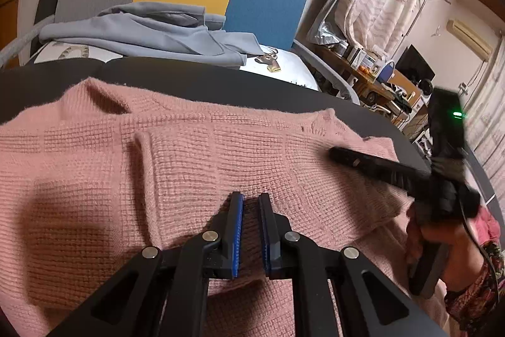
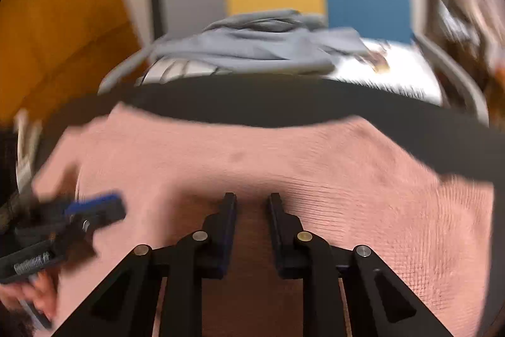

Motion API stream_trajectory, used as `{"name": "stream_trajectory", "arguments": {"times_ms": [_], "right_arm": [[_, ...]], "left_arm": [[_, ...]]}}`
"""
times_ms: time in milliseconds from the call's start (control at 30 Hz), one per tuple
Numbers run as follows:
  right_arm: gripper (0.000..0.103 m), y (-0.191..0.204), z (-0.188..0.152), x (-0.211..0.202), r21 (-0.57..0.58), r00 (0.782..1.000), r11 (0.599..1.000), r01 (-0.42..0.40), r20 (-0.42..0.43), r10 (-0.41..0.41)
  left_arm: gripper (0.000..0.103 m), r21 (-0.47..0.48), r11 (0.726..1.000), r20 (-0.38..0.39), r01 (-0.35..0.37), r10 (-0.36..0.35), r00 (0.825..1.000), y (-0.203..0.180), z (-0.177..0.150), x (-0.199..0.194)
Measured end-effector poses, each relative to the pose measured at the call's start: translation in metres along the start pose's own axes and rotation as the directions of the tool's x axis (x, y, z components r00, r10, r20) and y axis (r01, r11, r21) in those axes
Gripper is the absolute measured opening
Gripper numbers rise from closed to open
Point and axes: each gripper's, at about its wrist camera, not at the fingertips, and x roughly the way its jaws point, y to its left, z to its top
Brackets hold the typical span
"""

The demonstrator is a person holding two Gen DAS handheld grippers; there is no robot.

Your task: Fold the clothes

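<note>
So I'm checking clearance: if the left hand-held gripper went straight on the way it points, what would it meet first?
Probably the pink sweater itself: the left hand-held gripper sits low over it, slightly open.

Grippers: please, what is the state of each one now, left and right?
Left gripper: open a little, holding nothing, above the pink sweater.
Right gripper: open, holding nothing, over the same sweater.
</note>
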Motion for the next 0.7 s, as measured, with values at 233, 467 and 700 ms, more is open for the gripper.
{"name": "stream_trajectory", "arguments": {"times_ms": [233,467,700], "right_arm": [[0.015,-0.071,-0.015,-0.043,0.262,0.996,0.965,-0.004,0.088,-0.020],[0.013,-0.066,-0.054,-0.042,0.170,0.999,0.985,0.041,-0.008,-0.040],[0.025,-0.019,-0.074,-0.076,0.063,0.997,0.995,0.072,-0.022,-0.071]], "left_arm": [[0.010,-0.001,1.000,0.001,-0.001,0.001,1.000,0.000,0.000,0.001],[0.010,-0.014,1.000,-0.003,0.023,-0.023,1.000,0.002,0.001,-0.005],[0.016,0.091,0.993,0.049,-0.073,0.069,0.996,0.000,-0.040,-0.086]]}}
